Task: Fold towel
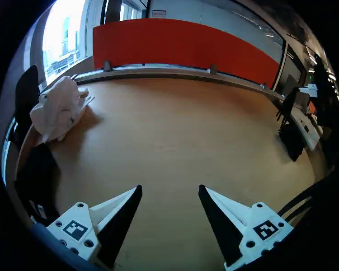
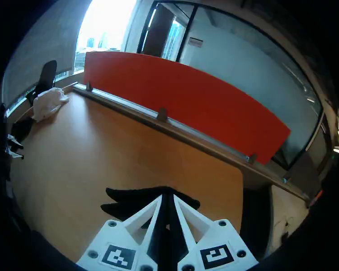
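A: Where's the towel?

B: White towel (image 1: 58,108) is bunched in a heap at the far left end of the table (image 1: 183,131), by the window edge. It's up and left of the left gripper (image 1: 169,187) and well apart from it. In the right gripper view it's a small lump far off to the left.

A: Which hand goes?

B: Left, I'd say. The heap looks bigger from that side, so it's probably nearer. Right gripper (image 2: 168,195) sits toward the other end of the table, facing the red divider (image 2: 187,104).

A: Gripper states?

B: Left fingers are spread wide with bare table between them and nothing held. Right fingers are pressed together at the tips. A dark shape (image 2: 124,198) lies on the table right at those tips. Can't tell if it's cloth or shadow, or whether it's pinched.

A: Towel's long axis?

B: Hard to call, it's crumpled. Loosely it runs along the table's left edge, near to far. No free corner or hem readable from here.

A: Is it in a bin or tray?

B: No, it sits straight on the table. Something flat and pale pokes out at its far side, can't identify it.

A: So?

B: Folding not started. Next move likely needs a reach left, then spreading it flat.
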Tool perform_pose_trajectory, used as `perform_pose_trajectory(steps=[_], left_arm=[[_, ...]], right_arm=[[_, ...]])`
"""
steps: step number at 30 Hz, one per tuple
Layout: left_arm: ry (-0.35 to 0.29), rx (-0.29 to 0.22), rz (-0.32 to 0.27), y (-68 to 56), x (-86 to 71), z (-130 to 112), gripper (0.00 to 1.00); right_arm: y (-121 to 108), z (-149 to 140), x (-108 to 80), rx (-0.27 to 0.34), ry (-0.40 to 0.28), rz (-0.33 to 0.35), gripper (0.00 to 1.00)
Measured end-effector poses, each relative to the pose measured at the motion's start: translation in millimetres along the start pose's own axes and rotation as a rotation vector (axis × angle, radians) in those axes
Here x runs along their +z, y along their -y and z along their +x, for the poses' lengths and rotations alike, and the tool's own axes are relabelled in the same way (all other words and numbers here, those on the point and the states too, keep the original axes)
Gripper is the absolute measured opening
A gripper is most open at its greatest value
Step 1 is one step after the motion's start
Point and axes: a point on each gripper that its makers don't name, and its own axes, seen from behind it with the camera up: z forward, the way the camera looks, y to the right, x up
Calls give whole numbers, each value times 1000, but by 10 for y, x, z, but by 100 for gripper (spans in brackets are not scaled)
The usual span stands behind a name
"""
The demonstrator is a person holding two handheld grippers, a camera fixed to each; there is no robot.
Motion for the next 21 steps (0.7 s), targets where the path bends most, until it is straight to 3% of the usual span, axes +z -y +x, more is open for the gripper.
perform_pose_trajectory(steps=[12, 21], left_arm=[[6, 5, 3, -13, -7, -27, 93], [6, 3, 2, -22, -2, -32, 93]], right_arm=[[-251, -133, 39, 16, 33, -34, 4], [-292, -226, 28, 17, 51, -42, 4]])
